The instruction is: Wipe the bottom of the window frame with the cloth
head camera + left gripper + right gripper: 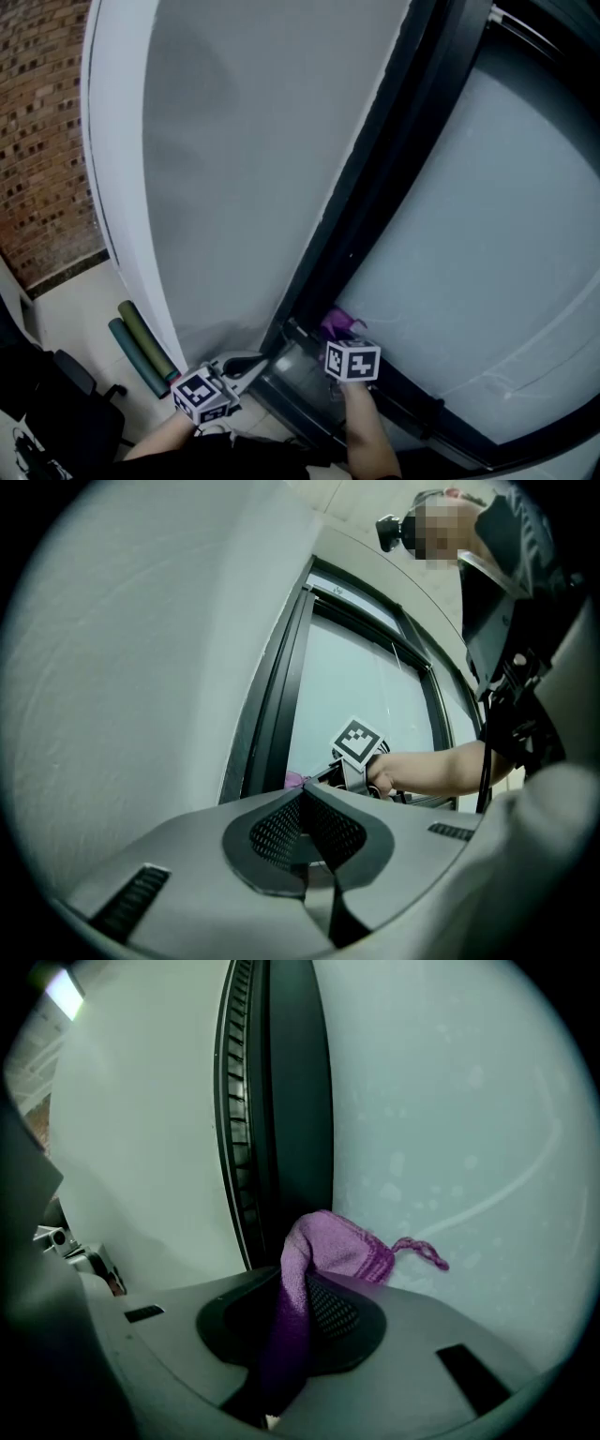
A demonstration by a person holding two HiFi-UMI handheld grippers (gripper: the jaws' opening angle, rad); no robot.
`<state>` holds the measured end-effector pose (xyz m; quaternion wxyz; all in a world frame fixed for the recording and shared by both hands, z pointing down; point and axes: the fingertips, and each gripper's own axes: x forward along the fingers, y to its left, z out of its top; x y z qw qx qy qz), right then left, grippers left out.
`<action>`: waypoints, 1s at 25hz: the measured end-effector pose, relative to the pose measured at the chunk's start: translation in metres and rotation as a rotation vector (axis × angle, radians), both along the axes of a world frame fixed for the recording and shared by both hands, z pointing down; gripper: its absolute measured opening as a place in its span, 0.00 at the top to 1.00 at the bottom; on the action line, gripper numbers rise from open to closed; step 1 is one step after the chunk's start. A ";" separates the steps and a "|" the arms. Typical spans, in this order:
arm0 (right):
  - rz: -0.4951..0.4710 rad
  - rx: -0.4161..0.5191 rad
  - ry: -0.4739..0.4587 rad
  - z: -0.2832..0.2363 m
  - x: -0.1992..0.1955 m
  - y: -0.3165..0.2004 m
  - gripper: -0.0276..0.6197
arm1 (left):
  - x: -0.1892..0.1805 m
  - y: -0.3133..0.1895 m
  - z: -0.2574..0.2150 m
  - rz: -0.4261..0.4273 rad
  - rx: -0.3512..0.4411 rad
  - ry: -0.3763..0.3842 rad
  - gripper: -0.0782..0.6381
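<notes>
The right forearm (367,433) reaches up from below, its hand wrapped round the right gripper (300,1283). That gripper's fingers are clamped on the purple cloth (323,1246). The bunched end of the cloth pokes out past the tips, and a loose thread trails off toward 3 o'clock. From overhead the cloth sits down in the low corner of the window frame (375,178), where the dark upright meets the bottom rail, just beside the glass (487,234).

The left gripper (305,794) hangs at about 8 o'clock from the right one. Its fingers are pressed together with nothing between them, pointing toward the same corner.

The rail runs on toward 4 o'clock under a broad pane. The white wall (244,141) borders the frame at 9 o'clock. Two green rolls (141,345) lie on the floor near the left gripper, with brick (42,141) beyond them.
</notes>
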<state>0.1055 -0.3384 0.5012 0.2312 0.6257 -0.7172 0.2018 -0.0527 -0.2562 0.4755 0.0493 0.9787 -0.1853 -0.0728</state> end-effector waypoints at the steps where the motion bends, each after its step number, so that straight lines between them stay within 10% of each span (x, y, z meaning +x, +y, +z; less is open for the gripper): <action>1: -0.002 0.001 0.005 0.000 -0.001 -0.002 0.84 | -0.003 0.000 -0.001 -0.005 -0.008 -0.003 0.89; 11: -0.070 0.039 0.112 0.001 -0.022 0.002 0.84 | -0.019 0.000 0.003 -0.039 -0.012 -0.023 0.89; 25: -0.177 0.288 -0.058 -0.026 -0.048 0.074 0.84 | -0.010 -0.006 -0.010 -0.053 0.004 -0.008 0.89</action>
